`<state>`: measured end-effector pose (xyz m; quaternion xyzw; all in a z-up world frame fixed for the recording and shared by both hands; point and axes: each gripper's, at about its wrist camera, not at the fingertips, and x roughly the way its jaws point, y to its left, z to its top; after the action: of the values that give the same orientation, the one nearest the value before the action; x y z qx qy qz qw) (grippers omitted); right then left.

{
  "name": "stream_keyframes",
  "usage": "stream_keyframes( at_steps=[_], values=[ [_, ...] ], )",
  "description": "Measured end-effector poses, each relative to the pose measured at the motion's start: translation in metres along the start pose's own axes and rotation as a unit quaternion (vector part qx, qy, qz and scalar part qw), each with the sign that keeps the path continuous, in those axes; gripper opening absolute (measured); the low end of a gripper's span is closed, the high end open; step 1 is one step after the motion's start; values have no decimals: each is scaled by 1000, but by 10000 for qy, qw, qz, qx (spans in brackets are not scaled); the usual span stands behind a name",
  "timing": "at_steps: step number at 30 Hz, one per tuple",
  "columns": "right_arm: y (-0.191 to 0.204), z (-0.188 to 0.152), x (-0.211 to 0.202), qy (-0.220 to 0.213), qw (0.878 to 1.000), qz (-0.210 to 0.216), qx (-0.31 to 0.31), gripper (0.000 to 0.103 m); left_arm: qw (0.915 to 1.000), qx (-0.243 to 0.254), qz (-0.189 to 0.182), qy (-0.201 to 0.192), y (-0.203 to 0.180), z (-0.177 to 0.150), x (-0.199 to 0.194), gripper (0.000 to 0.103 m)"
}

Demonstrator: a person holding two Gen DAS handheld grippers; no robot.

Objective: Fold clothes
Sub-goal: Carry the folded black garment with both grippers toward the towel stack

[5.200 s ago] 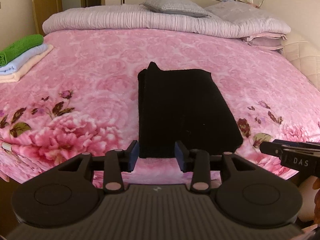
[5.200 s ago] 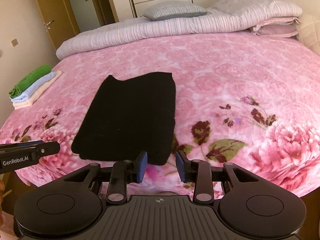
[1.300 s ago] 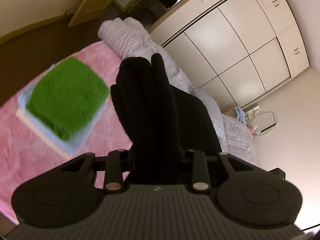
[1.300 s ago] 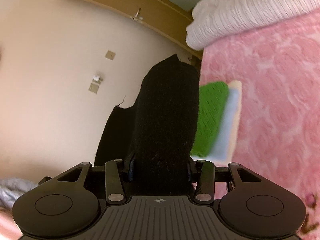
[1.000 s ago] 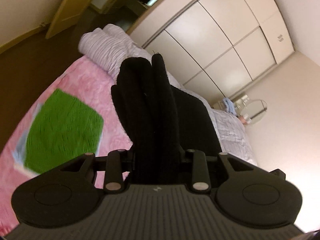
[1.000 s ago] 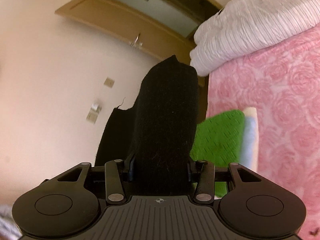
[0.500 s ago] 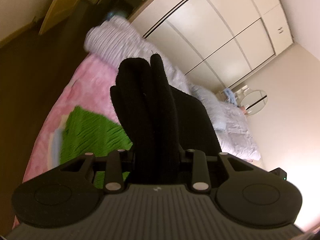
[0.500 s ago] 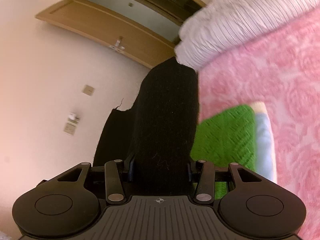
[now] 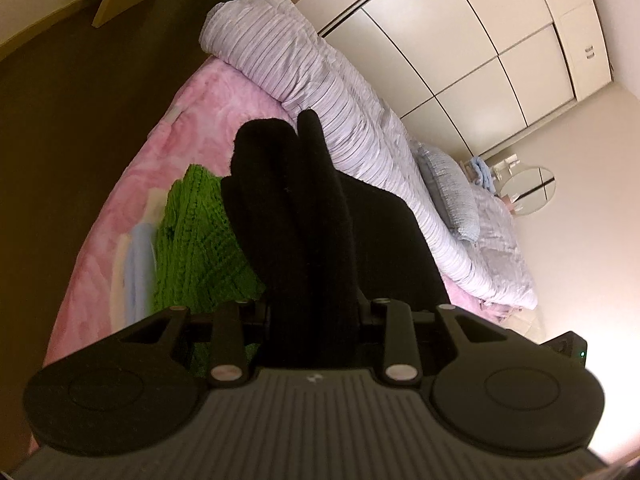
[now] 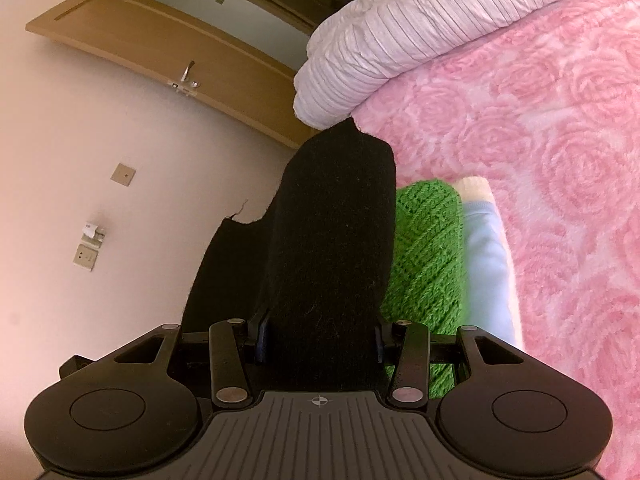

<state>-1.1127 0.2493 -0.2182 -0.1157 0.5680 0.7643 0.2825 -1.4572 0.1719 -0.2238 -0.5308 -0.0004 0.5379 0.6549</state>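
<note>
A folded black garment (image 9: 304, 216) is held up off the bed between both grippers. My left gripper (image 9: 314, 314) is shut on one end of it, the cloth bunched thick between the fingers. My right gripper (image 10: 320, 338) is shut on the other end of the black garment (image 10: 332, 240), which hides the fingertips. Just below and beyond it lies a stack of folded clothes: a green knit (image 9: 196, 248) (image 10: 428, 256) on top, a light blue piece (image 10: 484, 264) and a cream piece (image 10: 474, 188) under it.
The stack sits at the edge of a bed with a pink rose blanket (image 10: 560, 152). A rolled lilac striped quilt (image 9: 320, 80) and pillows (image 9: 452, 192) lie at the bed's head. A wall with a door (image 10: 160, 52) and wardrobe doors (image 9: 480, 40) surround it.
Five seconds ago the black garment lay flat on the bed with both grippers open. Now both hold it lifted. Over the last second the stack has come closer beneath it.
</note>
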Motion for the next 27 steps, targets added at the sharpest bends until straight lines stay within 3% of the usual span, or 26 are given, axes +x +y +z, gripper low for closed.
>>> stream_keyframes(
  at_steps=[3, 6, 12, 14, 17, 21, 23, 25, 27],
  values=[
    [-8, -4, 6, 25, 9999, -136, 23, 47, 9999, -12, 98, 109, 12, -4, 12, 29],
    [-17, -11, 17, 149, 9985, -519, 32, 55, 9991, -114, 321, 243, 28, -13, 24, 32],
    [-9, -8, 9, 195, 9963, -833, -94, 62, 9991, -33, 378, 203, 27, -15, 14, 33],
    [-8, -7, 1, 97, 9966, -808, -106, 60, 9993, -38, 341, 175, 28, -16, 11, 30],
    [-5, -10, 5, 95, 9960, -861, -199, 47, 9993, 57, 370, 14, 23, -18, 6, 28],
    [-1, -14, 12, 98, 9950, -936, -327, 47, 9991, 0, 426, 16, 32, -16, 9, 29],
    [1, -16, 15, 115, 9939, -1015, -420, 49, 9988, -163, 452, 131, 37, -14, 13, 36],
    [4, -12, 13, 195, 9925, -1121, -438, 50, 9969, -416, 595, 289, 38, -9, 13, 39],
    [15, -12, 1, 136, 9898, -1242, -677, 51, 9950, -294, 911, 297, 26, -5, 4, 38]
  ],
)
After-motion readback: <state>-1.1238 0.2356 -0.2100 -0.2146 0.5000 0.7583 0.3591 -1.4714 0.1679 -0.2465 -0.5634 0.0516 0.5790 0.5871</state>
